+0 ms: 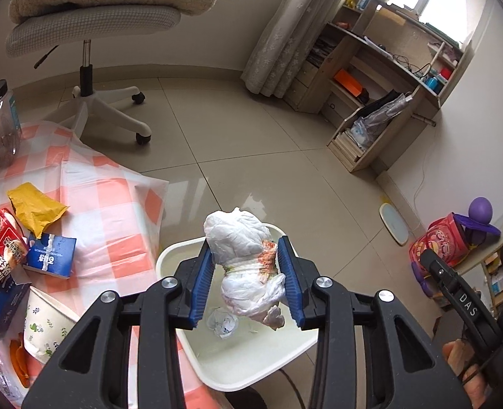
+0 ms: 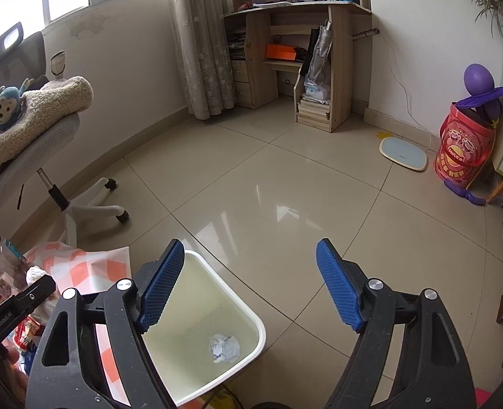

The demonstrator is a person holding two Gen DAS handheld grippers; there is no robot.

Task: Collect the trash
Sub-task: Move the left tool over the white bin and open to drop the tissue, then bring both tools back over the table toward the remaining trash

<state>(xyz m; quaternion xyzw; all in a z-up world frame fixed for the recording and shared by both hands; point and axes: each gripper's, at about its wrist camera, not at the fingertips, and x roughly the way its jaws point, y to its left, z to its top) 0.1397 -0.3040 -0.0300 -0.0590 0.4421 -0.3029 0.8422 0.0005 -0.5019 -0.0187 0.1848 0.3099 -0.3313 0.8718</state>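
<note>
The crumpled white wad (image 1: 248,262), stained orange along one side, sits between the blue ribbed pads of the left gripper (image 1: 246,281), directly above the open white bin (image 1: 261,364). The pads flank it with little visible squeeze, and contact on both sides cannot be confirmed. It appears light, soft and compressible (likely tissue or thin plastic film); the bulkier upper half offers the surest hold, as the lower tail would slip. Below the jaws, a small paper ball (image 1: 222,322) lies on the bin floor. To the gripper's left, a checked tablecloth (image 1: 108,204) carries a yellow wrapper (image 1: 34,209) and a stiff blue carton (image 1: 52,255). The right gripper (image 2: 251,283) stands wide apart, empty, beside the bin.
</note>
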